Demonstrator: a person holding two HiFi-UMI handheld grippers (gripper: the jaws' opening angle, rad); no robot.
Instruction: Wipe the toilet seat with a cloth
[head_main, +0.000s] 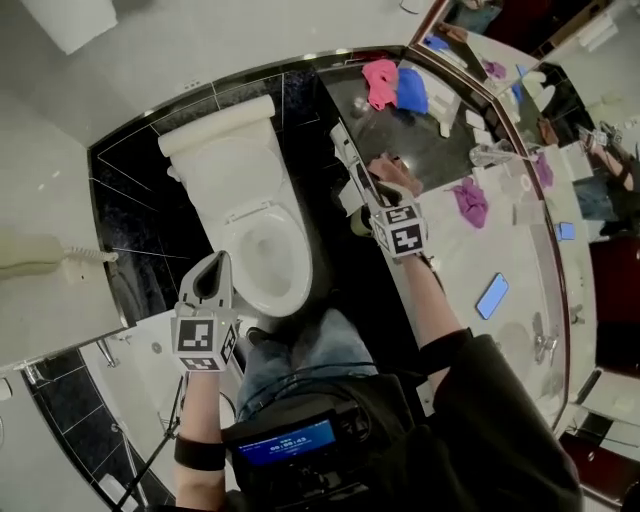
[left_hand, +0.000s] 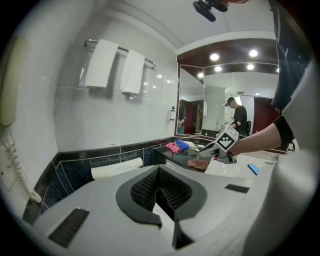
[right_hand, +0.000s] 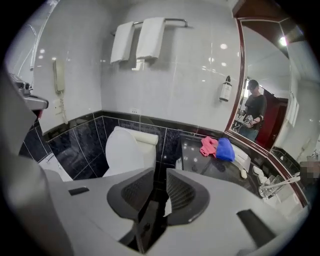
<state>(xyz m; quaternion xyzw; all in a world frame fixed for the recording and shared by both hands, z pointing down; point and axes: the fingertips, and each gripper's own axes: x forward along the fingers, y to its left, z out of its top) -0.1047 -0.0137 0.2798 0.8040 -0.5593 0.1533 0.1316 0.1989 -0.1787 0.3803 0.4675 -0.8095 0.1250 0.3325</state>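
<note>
While the left gripper is held beside the left flank of the white ceramic toilet, its jaws are pressed together, with nothing between them. The right gripper is held above the glossy black counter to the toilet's right. Its jaws are a narrow gap apart and clamp nothing.

- The white oval toilet seat lies down around the open bowl, with the lid raised against the tank.
- A crumpled pink cloth and a folded blue cloth touch each other on the black counter by the mirror, well apart from both grippers.
- A rumpled purple cloth lies on the pale marble counter, near the right gripper.
- Two white towels hang on the wall rail.
</note>
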